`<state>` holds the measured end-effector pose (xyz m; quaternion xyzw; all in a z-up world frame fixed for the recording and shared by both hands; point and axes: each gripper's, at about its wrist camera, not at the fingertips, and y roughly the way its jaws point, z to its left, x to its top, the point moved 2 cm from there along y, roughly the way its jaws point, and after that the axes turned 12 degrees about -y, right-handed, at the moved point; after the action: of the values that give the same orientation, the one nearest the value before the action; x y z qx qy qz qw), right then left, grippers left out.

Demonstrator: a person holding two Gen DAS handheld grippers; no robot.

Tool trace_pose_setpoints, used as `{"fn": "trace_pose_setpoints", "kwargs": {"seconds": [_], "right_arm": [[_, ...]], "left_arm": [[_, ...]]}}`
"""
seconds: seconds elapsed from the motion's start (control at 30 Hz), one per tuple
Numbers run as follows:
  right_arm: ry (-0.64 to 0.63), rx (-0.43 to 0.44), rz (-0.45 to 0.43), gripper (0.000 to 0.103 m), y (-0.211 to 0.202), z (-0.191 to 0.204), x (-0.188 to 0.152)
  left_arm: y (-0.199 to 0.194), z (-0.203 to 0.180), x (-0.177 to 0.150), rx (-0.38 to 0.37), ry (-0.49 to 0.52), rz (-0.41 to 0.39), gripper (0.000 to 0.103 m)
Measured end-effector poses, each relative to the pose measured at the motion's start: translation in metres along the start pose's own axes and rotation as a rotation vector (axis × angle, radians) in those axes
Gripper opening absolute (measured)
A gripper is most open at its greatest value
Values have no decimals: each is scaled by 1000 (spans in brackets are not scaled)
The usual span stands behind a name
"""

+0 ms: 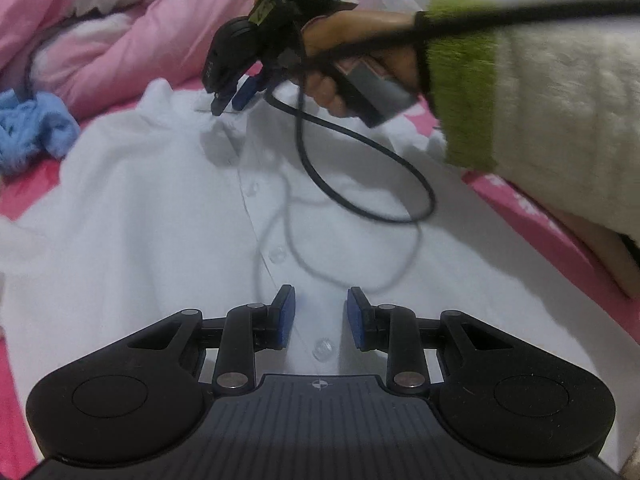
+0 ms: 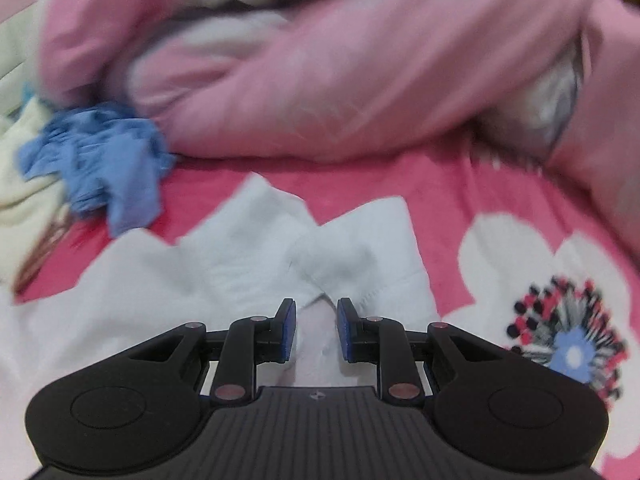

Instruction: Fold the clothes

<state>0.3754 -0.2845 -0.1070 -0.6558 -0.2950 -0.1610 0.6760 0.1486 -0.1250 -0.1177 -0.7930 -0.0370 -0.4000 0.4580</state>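
Note:
A white button-up shirt (image 1: 140,208) lies spread front-up on a pink bed. In the left wrist view my left gripper (image 1: 321,300) hovers open over the button placket, with a clear button (image 1: 323,347) showing in the gap between its blue pads. Farther up the shirt, a hand in a fuzzy cream and green sleeve (image 1: 540,100) holds my right gripper (image 1: 226,102) at the collar. In the right wrist view the right gripper (image 2: 316,308) is open just over the neck opening, with the shirt (image 2: 140,280) below it and the collar (image 2: 360,232) points beyond its tips. No fabric is pinched.
A crumpled blue cloth (image 1: 32,128) (image 2: 100,160) lies left of the collar. A bulky pink quilt (image 2: 340,80) is heaped behind it. A black cable (image 1: 360,136) loops from the right gripper over the shirt. The flowered pink bedsheet (image 2: 480,184) shows at right, a cream cloth (image 2: 16,160) at far left.

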Motion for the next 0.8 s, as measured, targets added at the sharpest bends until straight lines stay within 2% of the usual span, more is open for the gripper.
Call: {"fn": "trace_pose_setpoints", "kwargs": {"seconds": [0.17, 0.27, 0.37, 0.43, 0.5, 0.6, 0.67, 0.8], "right_arm": [[96, 57, 22, 24, 8, -18, -1], [66, 49, 59, 26, 10, -14, 3], [-14, 30, 99, 33, 15, -6, 8], [-69, 15, 116, 33, 18, 0, 10], [-106, -2, 123, 31, 20, 4, 10], [-82, -3, 112, 16, 18, -4, 8], [-37, 8, 102, 2, 17, -15, 5], [32, 41, 62, 1, 13, -25, 2]], "left_arm": [[-2, 1, -5, -8, 5, -18, 28], [-1, 3, -6, -15, -1, -18, 28], [0, 3, -7, -16, 3, -22, 28], [0, 4, -8, -17, 2, -25, 28], [1, 4, -9, -20, -1, -28, 28], [1, 6, -9, -25, -6, -28, 28], [3, 8, -8, -24, -4, -29, 28], [2, 8, -8, -24, -5, -33, 28]]}}
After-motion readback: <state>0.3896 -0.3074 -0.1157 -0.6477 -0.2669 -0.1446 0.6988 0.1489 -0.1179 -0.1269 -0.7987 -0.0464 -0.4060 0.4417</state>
